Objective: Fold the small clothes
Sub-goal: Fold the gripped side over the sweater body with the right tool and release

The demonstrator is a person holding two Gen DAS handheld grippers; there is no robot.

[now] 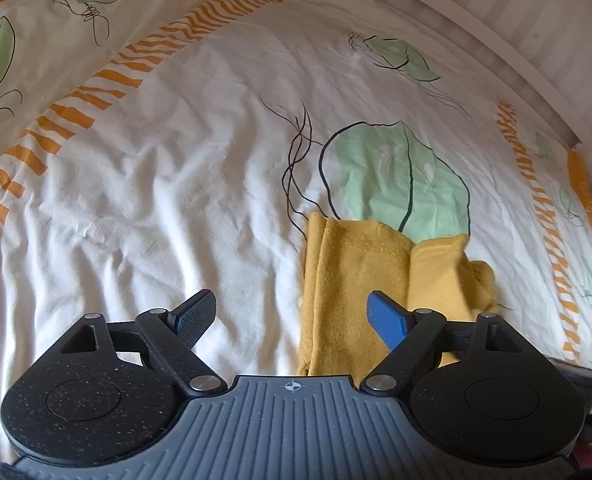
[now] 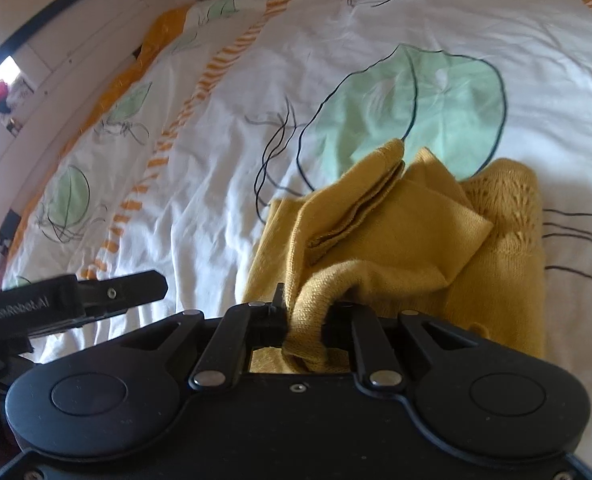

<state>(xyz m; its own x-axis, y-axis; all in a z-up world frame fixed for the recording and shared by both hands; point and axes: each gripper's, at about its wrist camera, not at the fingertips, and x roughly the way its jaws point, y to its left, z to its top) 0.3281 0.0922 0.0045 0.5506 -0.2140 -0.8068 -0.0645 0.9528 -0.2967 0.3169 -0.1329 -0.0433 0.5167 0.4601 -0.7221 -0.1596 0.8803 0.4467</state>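
A: Right tool (image 2: 302, 316) nearest, clamped tight on a bunched fold of the mustard garment (image 2: 396, 240), cloth spilling out between the pads.

B: Left tool (image 1: 291, 320) spread wide, nothing between the pads, hanging just beside the garment's left edge over bare sheet.

A: Best to carry that pinched layer across in a low arc, keeping it taut so no crease gets trapped underneath. Probably worth bringing the free tool down to pin the near edge first.

B: Agreed. Looks mid-fold, judging by the lifted flap. Risk of dragging the whole piece along, being so light.

A: Soft knit, clearly. Fine, even weave on the raised panel, limp and drapey, several layers stacked at the tip.

B: Further right, an openwork lace section (image 2: 504, 196), holes in a leafy pattern. Easy to snag there.

A: Beneath and beyond, the bed sheet (image 1: 155, 184): white cotton, rumpled into shallow ridges, printed with a big pale green leaf (image 1: 400, 176) outlined in black.

B: Orange dashed stripes (image 1: 147, 52) running off into the distance, then a pale wall (image 1: 544, 20) at the far side.
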